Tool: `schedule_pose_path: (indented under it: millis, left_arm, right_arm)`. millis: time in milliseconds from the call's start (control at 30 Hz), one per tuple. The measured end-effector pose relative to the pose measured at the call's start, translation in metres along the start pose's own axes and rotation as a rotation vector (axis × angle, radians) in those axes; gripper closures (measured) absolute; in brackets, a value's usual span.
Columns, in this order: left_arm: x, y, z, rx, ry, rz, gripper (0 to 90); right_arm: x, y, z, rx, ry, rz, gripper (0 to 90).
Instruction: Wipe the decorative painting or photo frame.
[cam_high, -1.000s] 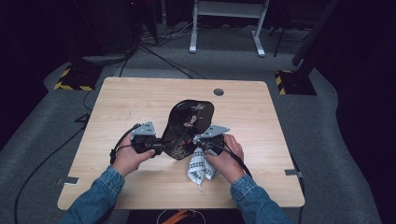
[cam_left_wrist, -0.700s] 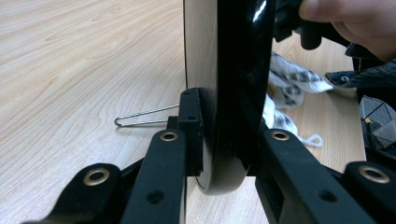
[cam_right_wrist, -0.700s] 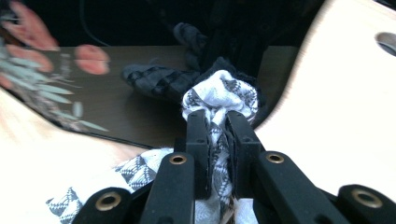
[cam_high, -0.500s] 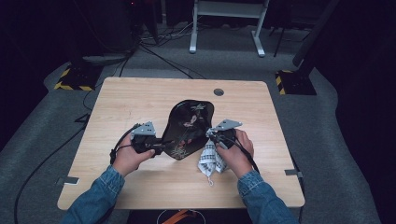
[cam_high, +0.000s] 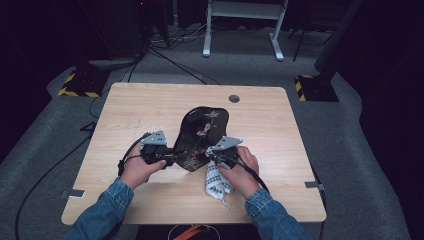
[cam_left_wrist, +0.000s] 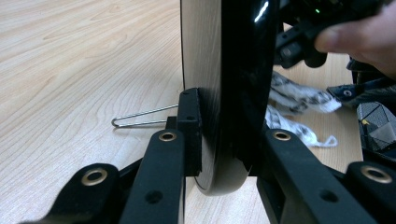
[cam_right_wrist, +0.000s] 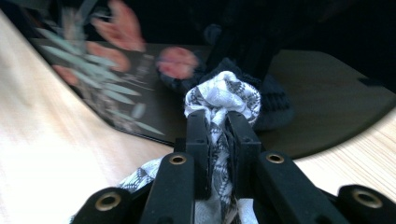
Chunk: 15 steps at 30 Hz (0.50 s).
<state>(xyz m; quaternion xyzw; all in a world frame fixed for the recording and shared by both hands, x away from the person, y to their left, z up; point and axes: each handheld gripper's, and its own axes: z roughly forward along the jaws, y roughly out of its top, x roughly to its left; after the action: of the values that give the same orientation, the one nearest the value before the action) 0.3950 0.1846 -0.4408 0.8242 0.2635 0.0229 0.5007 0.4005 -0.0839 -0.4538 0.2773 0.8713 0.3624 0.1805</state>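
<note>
Half a second ago the right tool (cam_high: 216, 152) and its bunched cloth (cam_high: 218, 181) stood off to the right of the black tray (cam_high: 202, 131); now they are back in against the tray's near right edge, much as a second ago. Meanwhile the left tool (cam_high: 169, 159) has kept its place at the tray's near left edge.

From the high view, the tray lies tilted near the middle of the tabletop (cam_high: 125, 107), a dark glossy oval with a painted floral spray. Seen along the left tool's jaws, that tray (cam_left_wrist: 233, 70) stands on edge between them, both pads clamped on its rim, showing a pale underside and a shiny black face; a thin wire clip (cam_left_wrist: 140, 119) lies on the wood behind it, too small to make out from above. Looking along the right tool's jaws, they are pressed together on a wad of white cloth with a black pattern (cam_right_wrist: 224, 98), held against the tray's face, where blurred pink flowers and green leaves (cam_right_wrist: 107, 51) show. No writing or brand can be read anywhere.
</note>
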Motion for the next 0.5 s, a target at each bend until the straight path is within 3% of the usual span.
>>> schedule_pose_path:
  millis: [233, 500]
  left_arm:
    - [0.001, 0.000, 0.000, -0.001, -0.001, -0.002, 77.1]
    - [0.001, -0.001, 0.000, -0.001, -0.003, -0.001, 77.0]
  right_arm:
    - [0.014, 0.005, 0.004, 0.003, 0.043, -0.036, 81.9]
    - [0.002, 0.000, 0.003, 0.023, 0.013, -0.006, 82.0]
